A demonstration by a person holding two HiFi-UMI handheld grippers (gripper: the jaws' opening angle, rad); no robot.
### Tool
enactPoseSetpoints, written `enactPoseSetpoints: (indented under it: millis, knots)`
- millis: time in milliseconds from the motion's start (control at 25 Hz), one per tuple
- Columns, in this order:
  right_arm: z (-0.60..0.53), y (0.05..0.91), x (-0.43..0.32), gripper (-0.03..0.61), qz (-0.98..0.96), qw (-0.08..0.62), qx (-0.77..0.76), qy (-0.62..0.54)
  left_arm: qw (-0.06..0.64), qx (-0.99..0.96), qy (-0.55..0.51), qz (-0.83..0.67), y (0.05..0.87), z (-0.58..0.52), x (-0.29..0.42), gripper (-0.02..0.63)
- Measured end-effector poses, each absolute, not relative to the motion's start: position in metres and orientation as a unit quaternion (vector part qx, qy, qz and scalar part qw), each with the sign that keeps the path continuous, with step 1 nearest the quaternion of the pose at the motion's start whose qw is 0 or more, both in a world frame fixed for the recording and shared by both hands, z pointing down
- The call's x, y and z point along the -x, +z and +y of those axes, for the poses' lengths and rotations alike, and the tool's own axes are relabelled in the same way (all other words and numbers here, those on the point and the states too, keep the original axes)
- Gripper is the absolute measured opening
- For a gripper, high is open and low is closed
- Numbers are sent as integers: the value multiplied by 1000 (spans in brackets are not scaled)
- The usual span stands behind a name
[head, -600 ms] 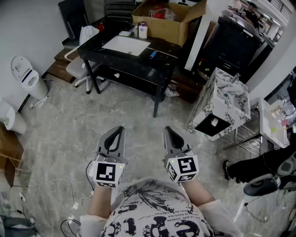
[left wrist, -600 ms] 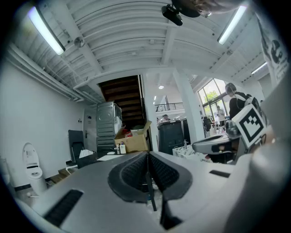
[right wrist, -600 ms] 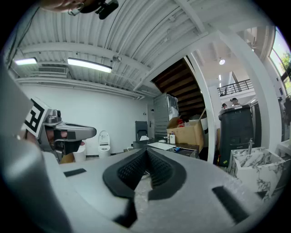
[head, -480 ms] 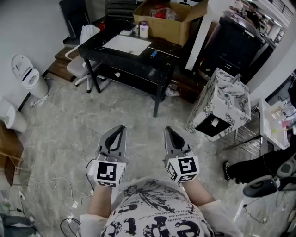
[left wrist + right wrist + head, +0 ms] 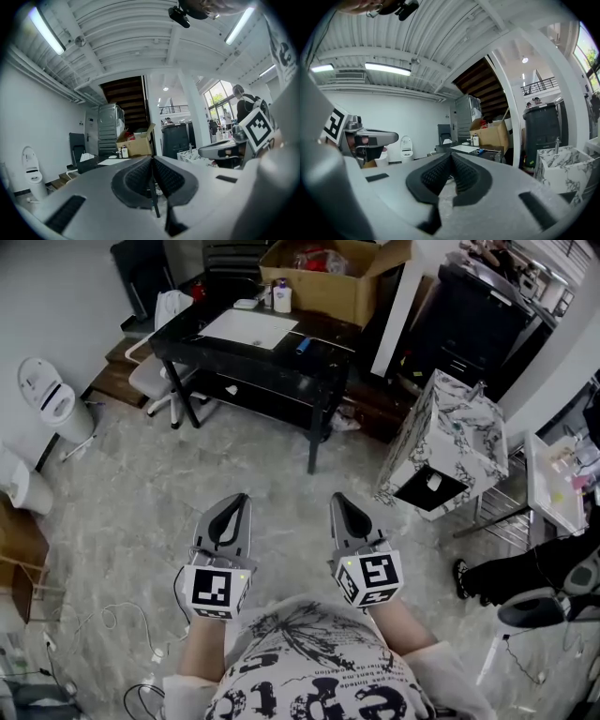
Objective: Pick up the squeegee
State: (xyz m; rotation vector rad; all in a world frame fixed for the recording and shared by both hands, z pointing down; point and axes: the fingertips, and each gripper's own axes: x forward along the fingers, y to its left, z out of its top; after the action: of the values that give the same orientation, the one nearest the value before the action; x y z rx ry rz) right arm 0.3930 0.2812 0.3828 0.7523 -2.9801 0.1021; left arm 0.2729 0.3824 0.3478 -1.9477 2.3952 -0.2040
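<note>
My left gripper [image 5: 238, 499] and right gripper [image 5: 336, 498] are held side by side at waist height over the marble floor, both pointing level toward a black table [image 5: 272, 367] some way ahead. Each has its jaws shut with nothing between them, as the left gripper [image 5: 152, 158] and right gripper [image 5: 451, 153] show in their own views. On the table lie a white flat board [image 5: 248, 328], a white bottle [image 5: 279, 296] and a small blue object [image 5: 301, 346]. No squeegee can be made out clearly; the blue object is too small to identify.
An open cardboard box [image 5: 333, 277] stands behind the table. A marble-patterned cabinet [image 5: 450, 442] is ahead on the right, with a wire rack [image 5: 553, 488] beyond it. A white chair [image 5: 155, 371] and white fixtures [image 5: 52, 404] stand at the left. Cables [image 5: 122, 624] lie on the floor.
The head view has shifted slightly, so the table sits a little higher in the picture. Both grippers keep their places and stay shut.
</note>
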Motion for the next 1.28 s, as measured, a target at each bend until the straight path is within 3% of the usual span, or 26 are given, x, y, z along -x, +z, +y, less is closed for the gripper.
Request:
enactPoseSetpoints:
  millis: [480,1280]
  knots:
    - [246,414,-355,-9,-964,57,-253,50,-3,612,-65,788,387,364,-231,12]
    - [96,403,-72,-8,-931,54,-361,22,12,682,-64,728,367,201,77,12]
